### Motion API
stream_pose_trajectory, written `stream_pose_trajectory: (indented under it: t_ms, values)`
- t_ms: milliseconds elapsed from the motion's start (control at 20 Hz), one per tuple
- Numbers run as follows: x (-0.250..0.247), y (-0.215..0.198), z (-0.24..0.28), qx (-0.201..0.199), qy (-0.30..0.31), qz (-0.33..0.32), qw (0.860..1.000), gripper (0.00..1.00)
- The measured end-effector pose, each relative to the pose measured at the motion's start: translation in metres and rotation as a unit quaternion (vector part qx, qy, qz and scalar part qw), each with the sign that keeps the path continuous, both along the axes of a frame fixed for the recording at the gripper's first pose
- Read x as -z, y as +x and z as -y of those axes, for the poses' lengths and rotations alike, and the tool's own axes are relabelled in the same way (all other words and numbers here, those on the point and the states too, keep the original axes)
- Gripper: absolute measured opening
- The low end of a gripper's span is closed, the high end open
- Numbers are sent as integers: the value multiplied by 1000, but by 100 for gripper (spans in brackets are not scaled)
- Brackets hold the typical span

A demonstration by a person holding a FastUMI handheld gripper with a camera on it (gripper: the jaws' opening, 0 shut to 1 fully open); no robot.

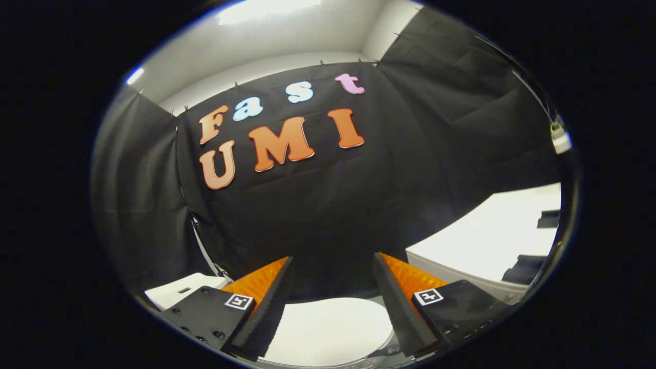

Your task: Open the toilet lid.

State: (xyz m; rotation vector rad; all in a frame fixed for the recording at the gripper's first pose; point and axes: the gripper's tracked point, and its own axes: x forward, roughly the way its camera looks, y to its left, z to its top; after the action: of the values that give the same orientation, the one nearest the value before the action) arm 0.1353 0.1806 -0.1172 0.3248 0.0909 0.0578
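The white toilet lid [328, 328] lies closed and flat, low down between and below my two fingers. My gripper [333, 264] hovers above it, open, with a wide gap and nothing held. The fingertips point at the black cloth wall beyond the toilet, well above the lid's surface. Only the rounded part of the lid between the fingers is visible; its edges are covered by the finger bodies.
A white table top [492, 236] stands to the right of the toilet, with dark objects [548, 219] on its far right side. A white object [179, 292] sits left of the left finger. Black cloth walls close in the booth behind and to both sides.
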Motion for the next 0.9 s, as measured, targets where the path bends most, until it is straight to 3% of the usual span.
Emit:
stream_pose_trajectory:
  t_ms: [450,550,900]
  values:
    - [93,-29,60,60,76,-98,991,98]
    - [115,-21,80,89,75,-90,989,98]
    - [173,-28,104,120,93,-135,979,98]
